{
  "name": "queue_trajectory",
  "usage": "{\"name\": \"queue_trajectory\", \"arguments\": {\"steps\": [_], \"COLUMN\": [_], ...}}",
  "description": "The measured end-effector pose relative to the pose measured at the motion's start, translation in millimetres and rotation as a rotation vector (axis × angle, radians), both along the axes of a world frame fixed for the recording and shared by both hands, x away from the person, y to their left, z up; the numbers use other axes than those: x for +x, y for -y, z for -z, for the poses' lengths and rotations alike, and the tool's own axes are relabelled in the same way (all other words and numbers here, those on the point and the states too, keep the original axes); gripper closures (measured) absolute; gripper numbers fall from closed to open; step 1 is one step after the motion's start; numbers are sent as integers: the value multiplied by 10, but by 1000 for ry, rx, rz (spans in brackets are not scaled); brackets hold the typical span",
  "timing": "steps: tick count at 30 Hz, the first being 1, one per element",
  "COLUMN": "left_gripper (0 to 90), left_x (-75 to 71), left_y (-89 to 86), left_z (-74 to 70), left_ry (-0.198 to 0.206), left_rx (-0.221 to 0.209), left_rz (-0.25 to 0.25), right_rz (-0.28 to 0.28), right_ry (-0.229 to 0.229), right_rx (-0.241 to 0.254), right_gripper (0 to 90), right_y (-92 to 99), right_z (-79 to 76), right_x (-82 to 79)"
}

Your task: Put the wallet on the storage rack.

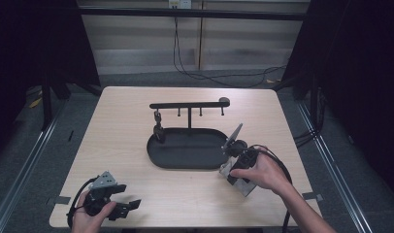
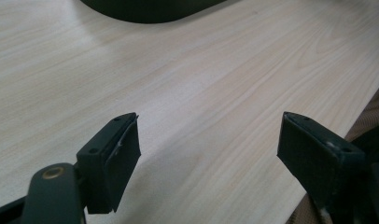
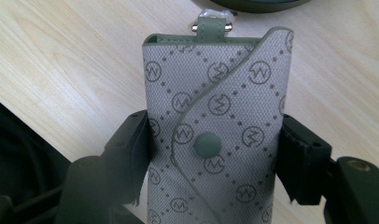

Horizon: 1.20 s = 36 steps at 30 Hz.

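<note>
A grey key pouch point(image 3: 215, 93) with a printed monogram pattern, a snap button and a metal loop on top sits upright between the jaws of my right gripper point(image 3: 213, 149), which is shut on its sides. In the high view the right gripper point(image 1: 236, 147) holds the pouch point(image 1: 235, 133) tilted above the right end of the black oval tray point(image 1: 154, 155). My left gripper point(image 1: 127, 195) rests near the table's front left corner. Its jaws stand open with only bare wood between them point(image 2: 208, 140).
A black rack point(image 1: 188, 105) with several small hooks rises from the back of the tray. A small dark item point(image 1: 157, 127) hangs from its leftmost hook. The tray's edge point(image 2: 150, 9) lies ahead of the left gripper. Cables trail on the floor behind the table.
</note>
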<state>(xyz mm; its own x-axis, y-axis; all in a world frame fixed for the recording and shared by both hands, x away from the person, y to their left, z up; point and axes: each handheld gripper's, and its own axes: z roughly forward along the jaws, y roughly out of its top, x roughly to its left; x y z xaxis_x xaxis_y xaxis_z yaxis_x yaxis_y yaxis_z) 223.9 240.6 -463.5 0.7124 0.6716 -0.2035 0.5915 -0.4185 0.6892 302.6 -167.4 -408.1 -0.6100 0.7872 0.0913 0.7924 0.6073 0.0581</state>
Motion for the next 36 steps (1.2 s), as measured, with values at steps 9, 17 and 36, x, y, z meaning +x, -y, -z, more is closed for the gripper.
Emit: {"name": "queue_trajectory", "arguments": {"steps": [9,17,36], "left_gripper": [196,196,193], "left_x": [2,4,4], "left_y": [2,-18,-24], "left_z": [3,-6,3], "left_ry": [-8,-4,-14], "left_rx": [-4,9,2], "left_rz": [5,-4,-3], "right_rz": [9,30,167], "right_ry": [20,28,63], "right_rx": [-16,-10,121], "right_gripper": [342,342,342], "right_y": [29,39,170], "right_z": [-155,-227,-366], "right_x": [55,119,371]}}
